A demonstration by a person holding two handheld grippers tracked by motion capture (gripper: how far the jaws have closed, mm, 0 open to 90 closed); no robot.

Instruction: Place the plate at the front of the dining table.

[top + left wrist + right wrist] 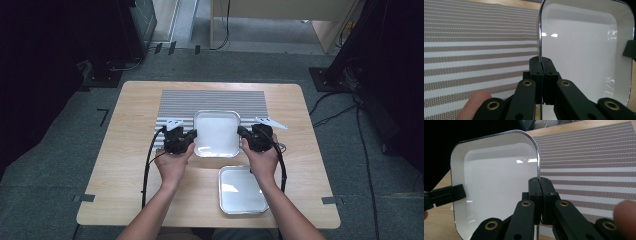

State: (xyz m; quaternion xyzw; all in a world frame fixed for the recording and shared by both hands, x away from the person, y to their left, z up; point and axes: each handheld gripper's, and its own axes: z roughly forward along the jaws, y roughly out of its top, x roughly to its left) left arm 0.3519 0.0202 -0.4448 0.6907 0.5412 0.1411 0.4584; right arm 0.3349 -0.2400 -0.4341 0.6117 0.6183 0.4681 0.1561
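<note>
A white square tray [216, 132] with a thin metal rim lies on the striped placemat [210, 102] at mid-table. My left gripper [192, 134] is shut on the tray's left rim, its jaws pinching the edge [540, 60]. My right gripper [242, 132] is shut on the opposite, right rim [538, 178]. In the left gripper view the white tray [584, 55] spreads to the right, with the other gripper's jaw tip at its far side. The right gripper view has the tray [496, 182] spreading left.
A second white tray [241, 190] sits on the bare wooden table [130, 165] near the front edge, just right of centre, under my right forearm. Cables trail from both grippers. Dark equipment and floor cables surround the table.
</note>
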